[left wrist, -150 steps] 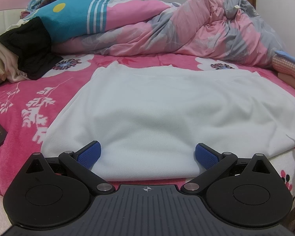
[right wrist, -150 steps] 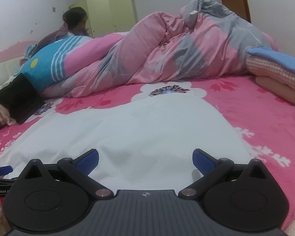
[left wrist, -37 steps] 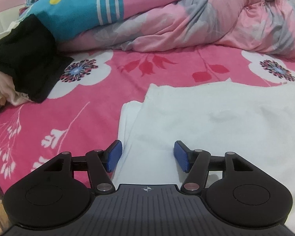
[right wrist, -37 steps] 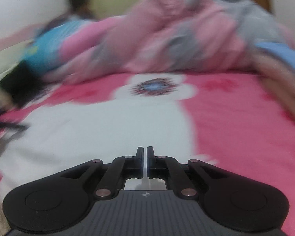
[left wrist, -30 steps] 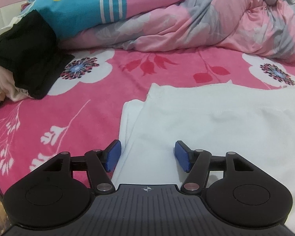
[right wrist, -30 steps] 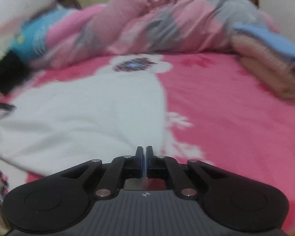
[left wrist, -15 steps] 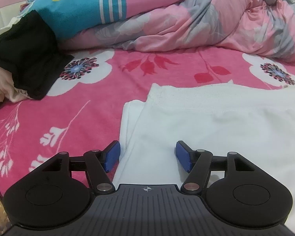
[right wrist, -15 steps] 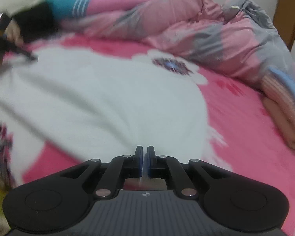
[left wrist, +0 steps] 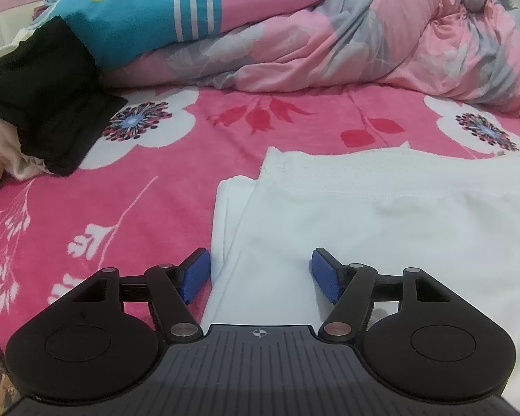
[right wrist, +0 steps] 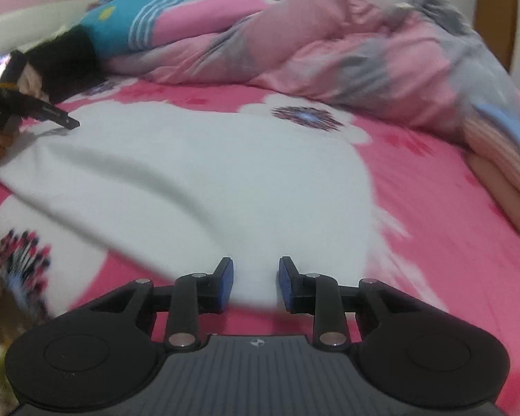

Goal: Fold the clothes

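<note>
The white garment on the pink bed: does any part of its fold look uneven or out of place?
Yes. On the white garment, a narrow under-layer strip sticks out past the folded top layer's left edge, so the edges do not line up. The left gripper stands open over that edge.

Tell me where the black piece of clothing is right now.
In the left wrist view the black garment lies at the far left of the pink floral bedspread, below the teal striped pillow and left of the white garment.
</note>
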A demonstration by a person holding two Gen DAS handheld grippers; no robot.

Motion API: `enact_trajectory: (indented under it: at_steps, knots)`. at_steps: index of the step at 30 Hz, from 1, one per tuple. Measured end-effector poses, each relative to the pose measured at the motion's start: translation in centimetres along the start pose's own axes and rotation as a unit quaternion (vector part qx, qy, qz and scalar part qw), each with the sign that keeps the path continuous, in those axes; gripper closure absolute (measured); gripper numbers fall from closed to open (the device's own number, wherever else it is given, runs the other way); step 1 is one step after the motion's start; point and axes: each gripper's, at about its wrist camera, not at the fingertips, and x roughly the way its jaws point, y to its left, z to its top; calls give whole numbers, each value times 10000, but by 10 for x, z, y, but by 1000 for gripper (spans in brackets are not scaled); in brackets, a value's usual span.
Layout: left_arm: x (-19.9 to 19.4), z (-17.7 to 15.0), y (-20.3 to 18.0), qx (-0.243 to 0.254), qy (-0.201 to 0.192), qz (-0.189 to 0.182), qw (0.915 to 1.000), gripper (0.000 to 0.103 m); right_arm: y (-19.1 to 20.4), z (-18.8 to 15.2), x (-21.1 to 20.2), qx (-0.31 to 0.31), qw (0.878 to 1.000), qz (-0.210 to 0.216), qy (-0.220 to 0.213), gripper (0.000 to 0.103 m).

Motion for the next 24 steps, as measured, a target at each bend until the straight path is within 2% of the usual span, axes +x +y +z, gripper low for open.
enact_trajectory:
  at_steps: [2,4,8,11,15,17,19,21,24]
  knots:
    - [0,0,0,-1,-4,-3,10000,37,-6,-1,-16,-73,9998,-195,73,72]
    - [-1,0,0,-22,10,18,10000,36,-9,13,-19,-34,9996,-151,-223,72]
    - [-1,1,-2,-13,13,79,10000,36,-5,41,13,-43,9969,123,-776,72]
    - [-1,1,1,-71,9,16,10000,35,-13,24,47,118,9992,-50,-390,72]
    - [-2,1,6,-93,-37,-101,9999,34,-41,-21,3,958,9939,68,-535,69]
    - [-11,4,5,19,-167,16,9999,35,-46,-31,-18,1045,9940,-169,-284,67]
    - [-32,6,-1,161,-539,102,9984,35,-44,-29,-28,1012,9939,-402,-182,66]
    - [-53,7,-8,283,-814,-54,9963,35,-36,-14,-29,1084,9929,-305,-377,66]
    - [-78,2,-30,614,-937,-252,9934,35,0,20,-10,868,9928,26,-830,66]
